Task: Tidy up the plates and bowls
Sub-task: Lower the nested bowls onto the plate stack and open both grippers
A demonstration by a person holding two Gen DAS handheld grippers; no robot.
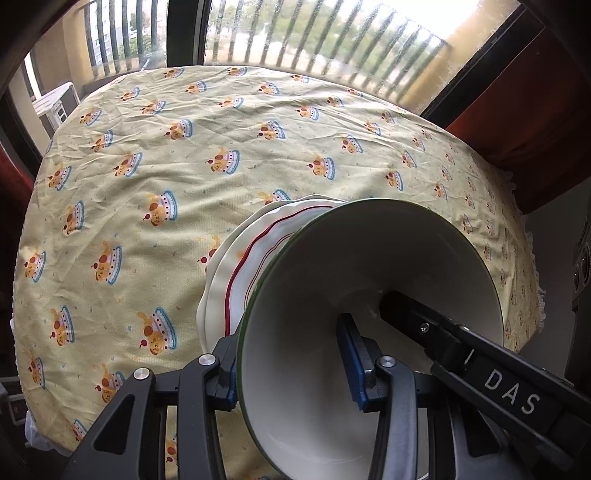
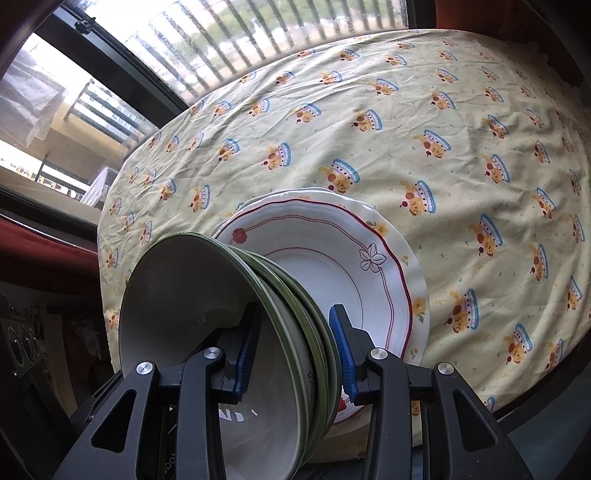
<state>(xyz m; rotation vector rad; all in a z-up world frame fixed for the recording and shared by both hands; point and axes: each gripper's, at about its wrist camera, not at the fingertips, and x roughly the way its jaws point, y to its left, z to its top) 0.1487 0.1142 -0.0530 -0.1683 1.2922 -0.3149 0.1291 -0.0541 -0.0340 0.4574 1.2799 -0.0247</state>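
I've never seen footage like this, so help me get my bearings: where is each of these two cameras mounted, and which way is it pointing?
Left wrist view: on the left hand-held gripper, looking along its fingers at the bowl stack clamped by its rim; the right hand-held gripper's finger reaches inside.
Right wrist view: on the right hand-held gripper, looking at the same bowl stack, rim between its fingers.
Both share the bowls, stacked plates, yellow tablecloth and window bars.
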